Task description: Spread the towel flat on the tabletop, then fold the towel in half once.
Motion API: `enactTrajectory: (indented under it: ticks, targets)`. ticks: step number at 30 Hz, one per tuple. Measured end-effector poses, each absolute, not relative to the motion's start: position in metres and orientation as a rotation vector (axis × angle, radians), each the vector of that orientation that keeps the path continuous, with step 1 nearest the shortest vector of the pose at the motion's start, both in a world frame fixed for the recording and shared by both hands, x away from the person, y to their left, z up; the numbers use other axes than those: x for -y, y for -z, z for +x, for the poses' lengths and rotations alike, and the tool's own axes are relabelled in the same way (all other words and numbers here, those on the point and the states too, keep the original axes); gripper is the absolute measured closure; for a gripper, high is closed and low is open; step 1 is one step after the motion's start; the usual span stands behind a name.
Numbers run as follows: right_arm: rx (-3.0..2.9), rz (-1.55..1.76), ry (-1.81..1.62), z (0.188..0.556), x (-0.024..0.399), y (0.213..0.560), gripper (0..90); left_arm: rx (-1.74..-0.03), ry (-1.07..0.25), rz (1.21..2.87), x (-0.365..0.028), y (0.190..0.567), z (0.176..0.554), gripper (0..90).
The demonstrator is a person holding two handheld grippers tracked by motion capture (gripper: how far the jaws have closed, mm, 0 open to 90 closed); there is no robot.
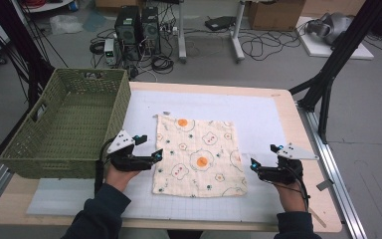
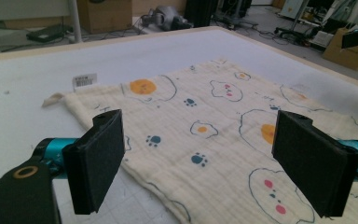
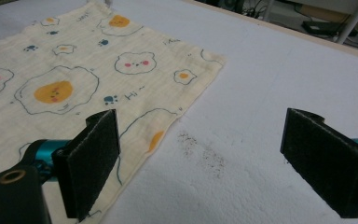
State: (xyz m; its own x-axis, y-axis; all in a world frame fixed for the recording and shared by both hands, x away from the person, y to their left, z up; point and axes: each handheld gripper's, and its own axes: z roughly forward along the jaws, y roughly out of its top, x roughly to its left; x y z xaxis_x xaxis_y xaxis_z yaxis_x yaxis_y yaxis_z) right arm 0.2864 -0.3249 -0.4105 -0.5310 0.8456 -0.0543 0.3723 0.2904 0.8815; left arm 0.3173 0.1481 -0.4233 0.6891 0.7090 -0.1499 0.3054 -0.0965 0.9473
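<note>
A cream cloth [image 1: 197, 154] printed with fried eggs, bears and paw marks lies flat on the white mat. My left gripper [image 1: 157, 154] is at the cloth's left edge, open, its jaws set wide over that edge and nothing between them. In the left gripper view the cloth [image 2: 214, 130] spreads ahead of the gripper [image 2: 209, 170], with a small label [image 2: 85, 80] at its far corner. My right gripper [image 1: 253, 165] stands open just off the cloth's right edge. In the right gripper view the cloth [image 3: 84, 79] lies to the left and the gripper [image 3: 205, 163] hovers over bare mat.
A green woven basket [image 1: 30, 144] stands at the table's left side, close to my left hand. The white mat [image 1: 258, 114] covers most of the wooden table [image 1: 298, 124]. A dark speckled smudge [image 3: 205, 154] marks the mat by the right gripper. Cables and computer cases sit on the floor beyond.
</note>
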Motion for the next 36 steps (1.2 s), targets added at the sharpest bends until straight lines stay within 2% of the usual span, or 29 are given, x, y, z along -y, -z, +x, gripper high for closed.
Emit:
enactTrajectory:
  ticks: [30,36]
  targets:
    - [-2.037,1.107,-1.205,0.295,0.321,0.413,10.9,-0.891,-0.378,1.667,-0.149,0.425,0.322,18.8]
    - [-2.085,1.082,-1.196,0.296,0.316,0.415,10.9,-0.904,-0.392,1.674,-0.14,0.419,0.336,19.4]
